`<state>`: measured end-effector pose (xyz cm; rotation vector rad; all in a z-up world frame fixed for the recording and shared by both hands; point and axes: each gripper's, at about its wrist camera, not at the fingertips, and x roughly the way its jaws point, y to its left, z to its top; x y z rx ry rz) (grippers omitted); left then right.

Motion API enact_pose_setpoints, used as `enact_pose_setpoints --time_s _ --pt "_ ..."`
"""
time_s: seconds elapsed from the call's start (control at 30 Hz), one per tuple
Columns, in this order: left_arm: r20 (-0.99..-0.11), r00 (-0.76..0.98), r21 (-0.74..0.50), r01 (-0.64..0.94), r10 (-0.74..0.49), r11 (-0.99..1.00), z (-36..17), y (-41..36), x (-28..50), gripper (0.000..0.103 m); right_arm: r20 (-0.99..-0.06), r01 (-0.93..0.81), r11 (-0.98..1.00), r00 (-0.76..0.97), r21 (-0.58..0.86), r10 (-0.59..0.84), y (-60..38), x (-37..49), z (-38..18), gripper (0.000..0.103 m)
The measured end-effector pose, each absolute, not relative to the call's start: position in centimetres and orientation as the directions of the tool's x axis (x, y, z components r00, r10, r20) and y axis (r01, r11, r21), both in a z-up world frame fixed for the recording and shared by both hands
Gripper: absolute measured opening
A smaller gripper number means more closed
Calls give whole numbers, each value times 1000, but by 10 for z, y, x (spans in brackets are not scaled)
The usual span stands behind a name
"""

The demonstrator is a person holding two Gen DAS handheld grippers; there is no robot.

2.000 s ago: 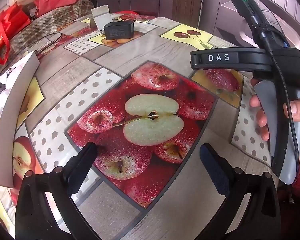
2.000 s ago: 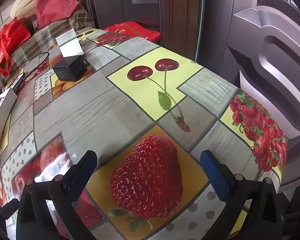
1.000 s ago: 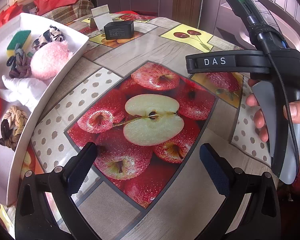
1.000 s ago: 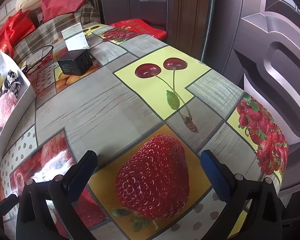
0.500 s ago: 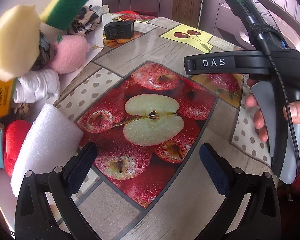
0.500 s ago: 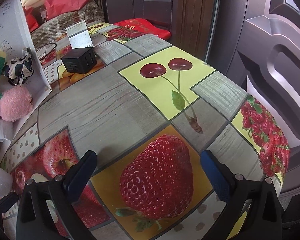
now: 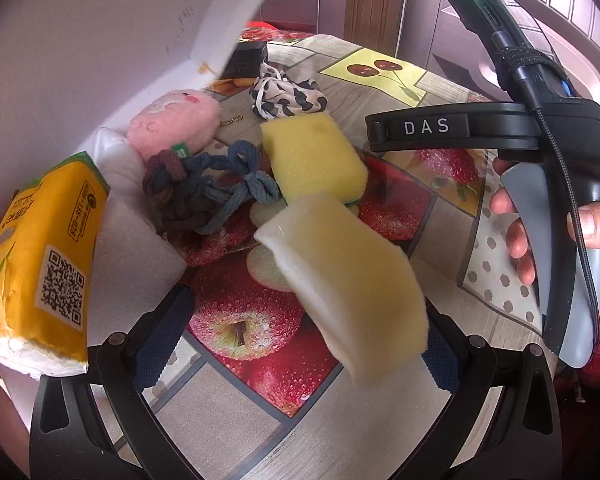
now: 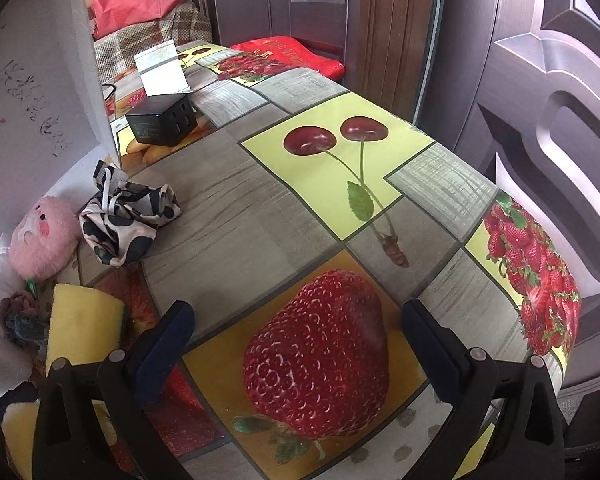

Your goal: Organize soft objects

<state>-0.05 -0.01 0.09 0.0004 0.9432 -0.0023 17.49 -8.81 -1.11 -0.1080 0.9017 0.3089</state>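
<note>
The soft objects are spilling out of a tilted white tray (image 7: 100,40) onto the worktop (image 8: 260,208), so nothing is sorted yet. In the left wrist view a pale yellow sponge (image 7: 348,280) appears blurred and seemingly in mid-air between the fingers' line of sight and the cloth, while a yellow-and-green scouring sponge (image 7: 312,156) lies flat just behind it. Beside that sits a knotted rope toy (image 7: 204,188), a pink plush (image 7: 172,124) against the tray, and a black-and-white patterned fabric piece (image 7: 284,94) further back. At the left edge a yellow tissue pack (image 7: 40,260) tilts over a white foam block (image 7: 136,256).

The left hand-held gripper (image 7: 300,344) stands wide open with nothing between its jaws. The right hand-held gripper (image 8: 296,356) is equally wide open and empty, poised above the printed strawberry, well apart from the pile; a hand (image 7: 560,236) grips its handle.

As a judgement, the task is at its very start: every item remains to be picked and arranged. A black charger (image 8: 160,120) rests beyond the pile.
</note>
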Motion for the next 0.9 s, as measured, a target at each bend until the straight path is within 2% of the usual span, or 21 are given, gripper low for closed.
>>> enact_pose_setpoints --time_s 0.9 --pt "-809 587 -1 2 -2 1000 1 0 0 102 -786 -313 949 579 34 219 -86 174 -11 103"
